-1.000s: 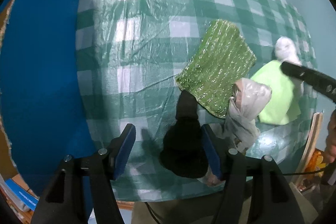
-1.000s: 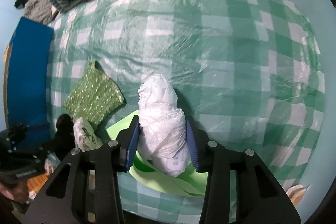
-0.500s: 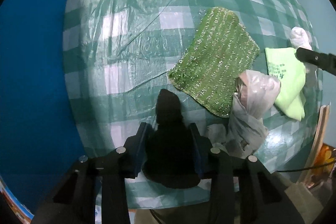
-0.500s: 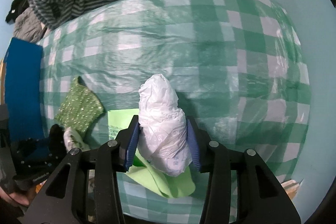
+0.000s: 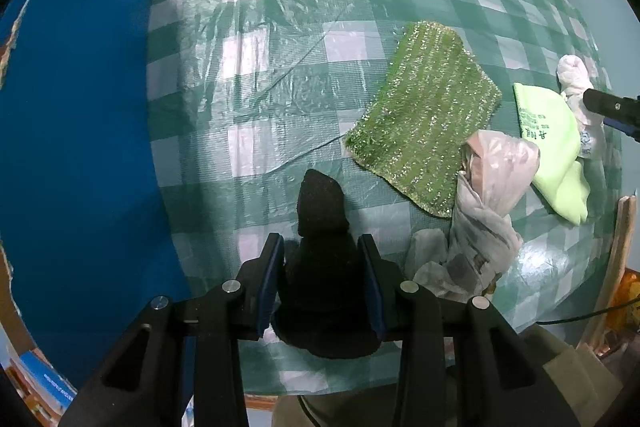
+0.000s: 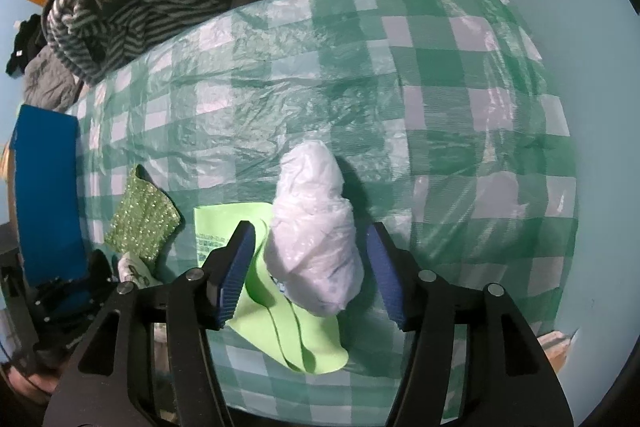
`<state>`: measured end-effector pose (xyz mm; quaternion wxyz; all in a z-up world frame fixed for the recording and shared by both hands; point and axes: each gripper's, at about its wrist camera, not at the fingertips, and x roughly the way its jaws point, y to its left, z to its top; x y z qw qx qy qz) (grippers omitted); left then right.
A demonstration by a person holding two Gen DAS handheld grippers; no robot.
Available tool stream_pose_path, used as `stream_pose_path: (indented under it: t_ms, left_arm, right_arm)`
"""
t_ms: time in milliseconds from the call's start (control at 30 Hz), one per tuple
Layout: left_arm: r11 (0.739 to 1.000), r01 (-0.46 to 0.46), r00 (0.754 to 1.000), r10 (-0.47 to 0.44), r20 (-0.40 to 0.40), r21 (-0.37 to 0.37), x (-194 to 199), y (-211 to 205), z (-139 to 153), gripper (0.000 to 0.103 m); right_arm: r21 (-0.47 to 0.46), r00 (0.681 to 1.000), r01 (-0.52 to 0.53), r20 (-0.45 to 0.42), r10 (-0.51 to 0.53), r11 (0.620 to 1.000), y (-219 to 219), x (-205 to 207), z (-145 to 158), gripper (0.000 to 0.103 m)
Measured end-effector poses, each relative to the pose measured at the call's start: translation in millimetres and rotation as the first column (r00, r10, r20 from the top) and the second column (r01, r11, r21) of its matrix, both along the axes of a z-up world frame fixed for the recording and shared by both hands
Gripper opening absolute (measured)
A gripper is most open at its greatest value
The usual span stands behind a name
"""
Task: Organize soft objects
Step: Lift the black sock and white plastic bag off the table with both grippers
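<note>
A black sock point(image 5: 324, 267) is pinched between the left gripper point(image 5: 323, 283) jaws. A white plastic bundle point(image 6: 314, 231) lies between the right gripper point(image 6: 310, 271) jaws, which have just been opening, clear of it. It rests partly on a lime bag point(image 6: 280, 323), on the checked tablecloth point(image 6: 440, 107); a green glittery cloth point(image 5: 424, 123) lies nearby.

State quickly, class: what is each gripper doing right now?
Left gripper: shut on the black soft object.
Right gripper: jaws just opening, pads clear of the white plastic bundle between them.
</note>
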<state>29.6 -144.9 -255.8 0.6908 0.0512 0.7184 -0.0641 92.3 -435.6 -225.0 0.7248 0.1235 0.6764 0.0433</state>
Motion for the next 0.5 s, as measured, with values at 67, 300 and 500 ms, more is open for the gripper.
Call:
stream_pose_path:
  t_ms: [67, 300, 500]
  left_arm:
    - [1.0, 0.002, 1.0, -0.002, 0.003, -0.002, -1, 2, 0, 0.038]
    - [1.0, 0.004, 1.0, -0.003, 0.017, -0.017, -3, 3, 2, 0.038]
    - [0.999, 0.006, 0.999, -0.004, 0.051, -0.041, -10, 6, 18, 0.038]
  right_arm:
    - [-0.005, 1.0, -0.003, -0.005, 0.003, 1.0, -1, -1, -2, 0.059]
    - [-0.02, 0.999, -0.032, -0.02, 0.032, 0.999, 6, 2, -15, 0.056]
    - [-0.049, 0.999, -0.029, -0.017, 0.028, 0.998, 8, 0, -14, 0.044]
